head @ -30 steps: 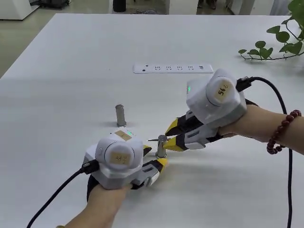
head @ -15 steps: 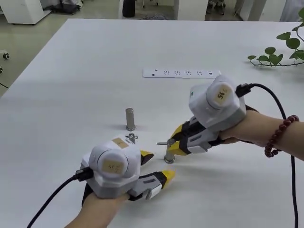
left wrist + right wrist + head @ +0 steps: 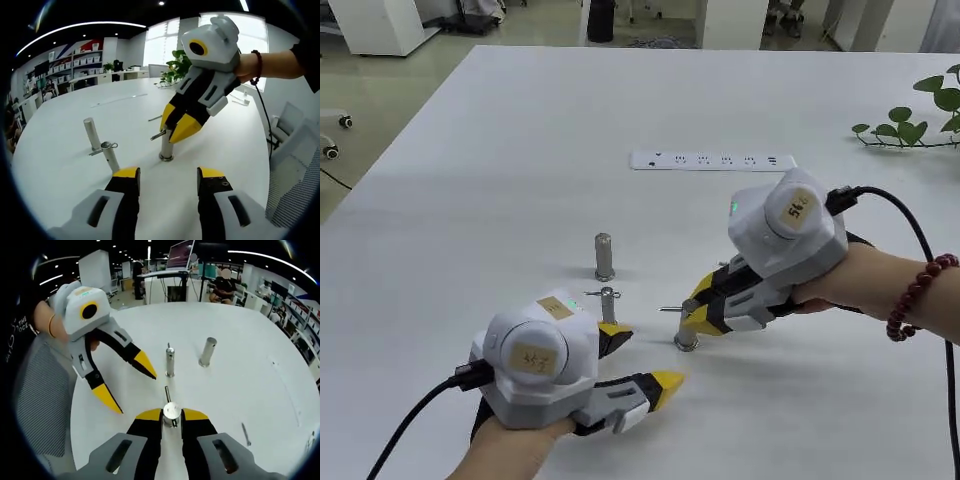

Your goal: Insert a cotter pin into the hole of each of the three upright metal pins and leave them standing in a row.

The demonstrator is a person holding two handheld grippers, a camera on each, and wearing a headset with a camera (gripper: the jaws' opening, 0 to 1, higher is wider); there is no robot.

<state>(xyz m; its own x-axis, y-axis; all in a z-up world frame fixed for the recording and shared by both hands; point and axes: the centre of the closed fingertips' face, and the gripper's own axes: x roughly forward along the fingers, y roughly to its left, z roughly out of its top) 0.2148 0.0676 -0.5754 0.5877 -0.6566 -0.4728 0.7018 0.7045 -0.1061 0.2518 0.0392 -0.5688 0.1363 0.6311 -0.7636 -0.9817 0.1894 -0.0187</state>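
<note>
Three metal pins stand in a loose row. The far pin (image 3: 604, 256) (image 3: 92, 133) (image 3: 208, 351) is bare. The middle pin (image 3: 609, 303) (image 3: 109, 155) (image 3: 170, 360) has a cotter pin through its top. At the top of the near pin (image 3: 686, 336) (image 3: 166, 145) (image 3: 172, 412), my right gripper (image 3: 696, 313) (image 3: 177, 128) (image 3: 172, 416) is shut on a cotter pin (image 3: 158, 135) (image 3: 167, 392) whose end pokes out of that pin's far side. My left gripper (image 3: 645, 357) (image 3: 168, 174) (image 3: 125, 387) is open and holds nothing, just short of the near pin.
A white power strip (image 3: 712, 160) lies at the back of the table, and a trailing plant (image 3: 910, 125) at the far right edge. A loose cotter pin (image 3: 244, 434) lies on the table beside my right gripper. A cable runs from each gripper.
My left gripper has let go of the near pin, opened and drawn back towards the person. The right gripper stays shut at that pin's top. The head camera has shifted.
</note>
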